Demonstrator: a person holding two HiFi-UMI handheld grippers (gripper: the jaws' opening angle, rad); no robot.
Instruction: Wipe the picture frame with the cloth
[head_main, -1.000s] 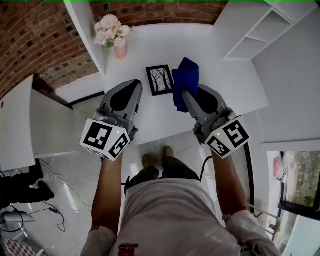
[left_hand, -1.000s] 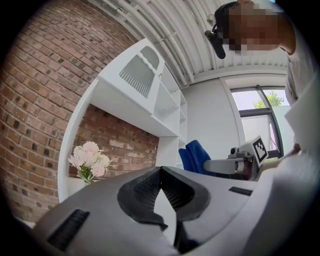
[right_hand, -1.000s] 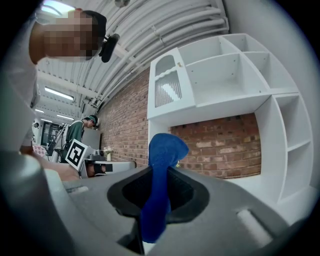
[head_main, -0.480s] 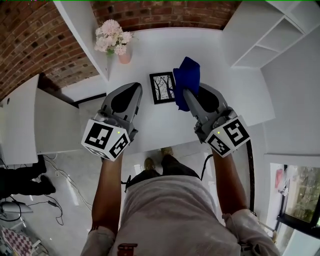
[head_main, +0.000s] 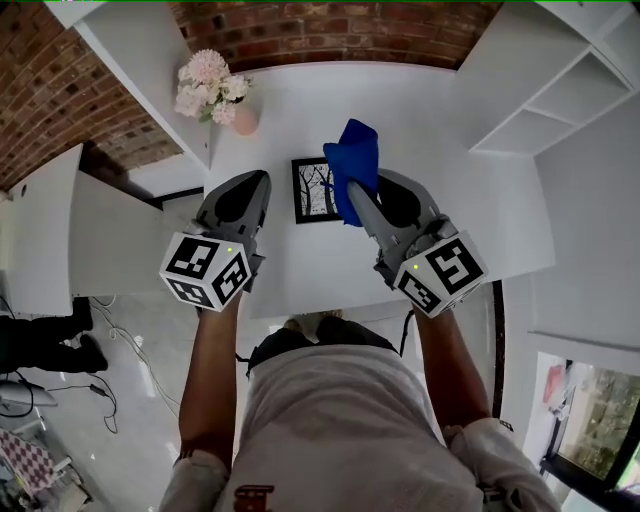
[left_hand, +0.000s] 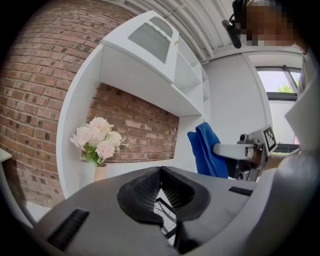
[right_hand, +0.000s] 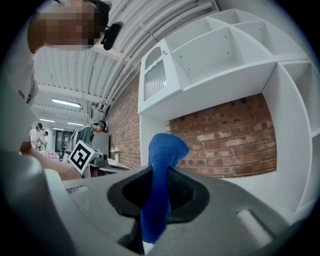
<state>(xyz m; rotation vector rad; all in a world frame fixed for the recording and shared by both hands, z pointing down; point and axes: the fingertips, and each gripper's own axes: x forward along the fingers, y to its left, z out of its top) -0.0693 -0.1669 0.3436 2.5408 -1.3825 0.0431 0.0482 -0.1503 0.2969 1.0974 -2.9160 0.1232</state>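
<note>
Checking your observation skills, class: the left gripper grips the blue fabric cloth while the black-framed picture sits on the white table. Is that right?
No: the right gripper grips the blue fabric cloth, as the right gripper view shows. The black-framed picture does sit on the white table.

**Left gripper** (left_hand: 160, 171) and **right gripper** (right_hand: 159, 172): shells of matt grey plastic, faintly grainy. The inner pads (left_hand: 145, 187) are black and finely ribbed. **Marker cube** (head_main: 205, 270) at the left gripper's rear: smooth faces with flat black-and-white print.

**Cloth** (right_hand: 161, 150) between the right gripper's jaws: soft blue fabric, matt, hanging in folds.

**Picture frame** (head_main: 313, 190) just ahead of both grippers' tips: dark matt border around a pale, paper-like print.

**Table** (head_main: 300, 100) under the grippers: smooth white with a slight sheen.

**Brick wall** (head_main: 300, 25) beyond the table: rough, matt red brick with pale mortar.

**Shelf unit** (right_hand: 240, 55) ahead of the right gripper: smooth white.

**Floor** (head_main: 140, 340) behind the left gripper: pale and glossy.
</note>
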